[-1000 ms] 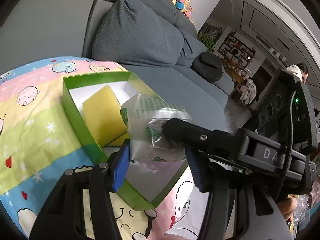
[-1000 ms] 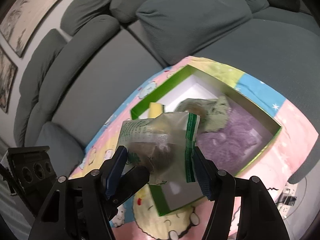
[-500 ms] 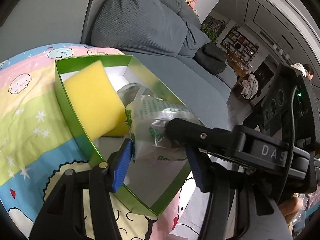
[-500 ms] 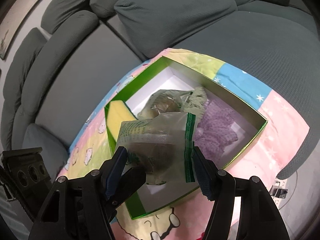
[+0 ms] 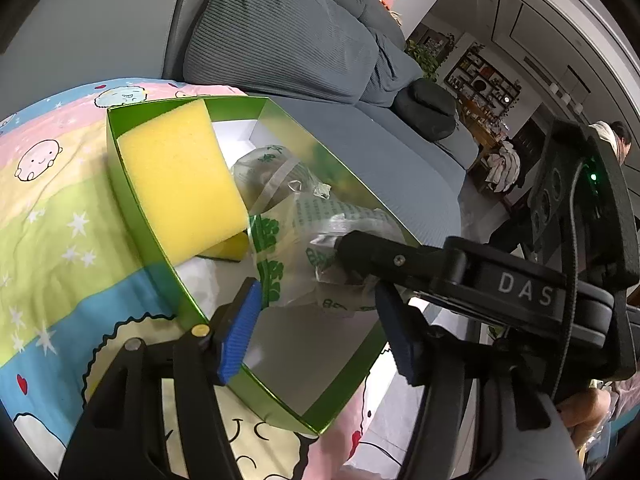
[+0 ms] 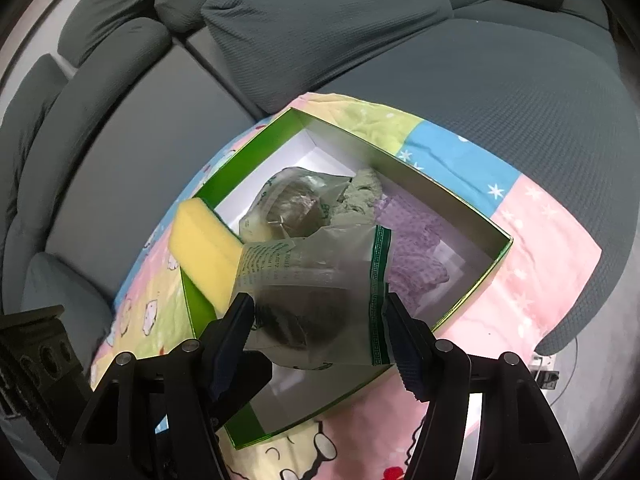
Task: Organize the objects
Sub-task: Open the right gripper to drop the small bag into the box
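the zip bag (image 6: 316, 292) has come lower over the green box (image 6: 472, 292) (both views now closer), uncovering a second bagged item (image 6: 288, 208) beside the yellow sponge (image 6: 204, 252).

Right wrist view: box (image 6: 476, 292) sat mid-frame on the blanket (image 6: 532, 240), sofa (image 6: 460, 72) behind at top. In the box: sponge (image 6: 204, 248) leaning on left wall, bagged item (image 6: 288, 204) centre, cloth (image 6: 416, 248) to its right. Held bag (image 6: 316, 300) hung over the box's lower part, between the right hand-held gripper (image 6: 320, 328) fingers.
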